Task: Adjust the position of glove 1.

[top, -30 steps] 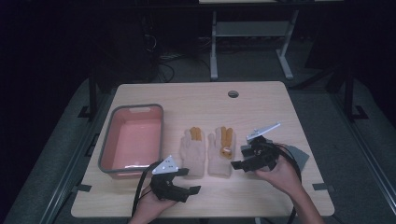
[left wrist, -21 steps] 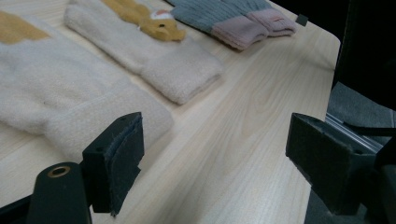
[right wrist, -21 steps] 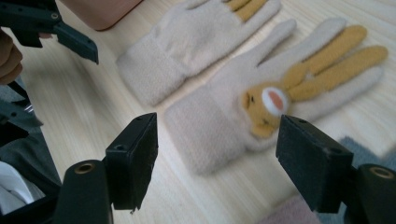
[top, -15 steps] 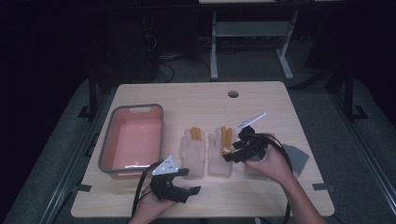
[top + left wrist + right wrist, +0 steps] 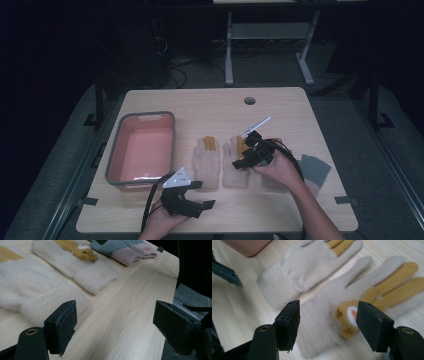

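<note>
Right gripper view: fingers (image 5: pixel 372 326) apart, closing, over beige glove (image 5: pixel 324 322), fingertips cut off.

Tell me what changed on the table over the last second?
The right gripper slid left over the right-hand beige knitted glove, its jaws closing slightly but gripping nothing yet. The left gripper, the other beige glove and the pink plastic tub stayed put.

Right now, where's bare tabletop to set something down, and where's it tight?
Free: the far strip of the table beyond the pink bin around the grommet hole, and the near right corner. Crowded: the middle, with both cream gloves and the right gripper above them.
</note>
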`<action>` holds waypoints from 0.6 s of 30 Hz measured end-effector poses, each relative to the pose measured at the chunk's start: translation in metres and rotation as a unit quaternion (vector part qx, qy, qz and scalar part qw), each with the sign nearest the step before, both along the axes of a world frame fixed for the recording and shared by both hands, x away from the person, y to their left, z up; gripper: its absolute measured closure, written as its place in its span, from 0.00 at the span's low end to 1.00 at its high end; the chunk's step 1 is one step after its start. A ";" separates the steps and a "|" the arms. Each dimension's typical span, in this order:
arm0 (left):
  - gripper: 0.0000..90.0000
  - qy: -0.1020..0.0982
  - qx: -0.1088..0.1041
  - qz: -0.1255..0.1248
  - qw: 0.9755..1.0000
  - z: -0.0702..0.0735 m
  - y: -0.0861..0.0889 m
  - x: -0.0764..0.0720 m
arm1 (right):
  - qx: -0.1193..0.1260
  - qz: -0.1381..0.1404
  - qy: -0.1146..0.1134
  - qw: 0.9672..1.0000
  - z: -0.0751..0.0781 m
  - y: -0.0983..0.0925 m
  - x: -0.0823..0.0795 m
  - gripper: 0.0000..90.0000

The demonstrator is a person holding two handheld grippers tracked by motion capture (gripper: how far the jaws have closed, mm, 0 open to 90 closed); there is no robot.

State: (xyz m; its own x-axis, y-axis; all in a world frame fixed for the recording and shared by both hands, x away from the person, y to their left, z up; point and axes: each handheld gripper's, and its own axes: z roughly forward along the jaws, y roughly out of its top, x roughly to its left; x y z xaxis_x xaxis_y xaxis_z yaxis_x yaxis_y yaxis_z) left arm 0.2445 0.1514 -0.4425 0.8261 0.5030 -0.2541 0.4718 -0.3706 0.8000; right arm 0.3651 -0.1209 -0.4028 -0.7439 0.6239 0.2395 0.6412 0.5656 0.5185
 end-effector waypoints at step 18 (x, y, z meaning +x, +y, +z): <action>0.21 0.000 -0.009 0.005 1.000 0.001 0.001 -0.001 | -0.061 -0.016 0.004 0.998 -0.023 0.006 0.016 0.50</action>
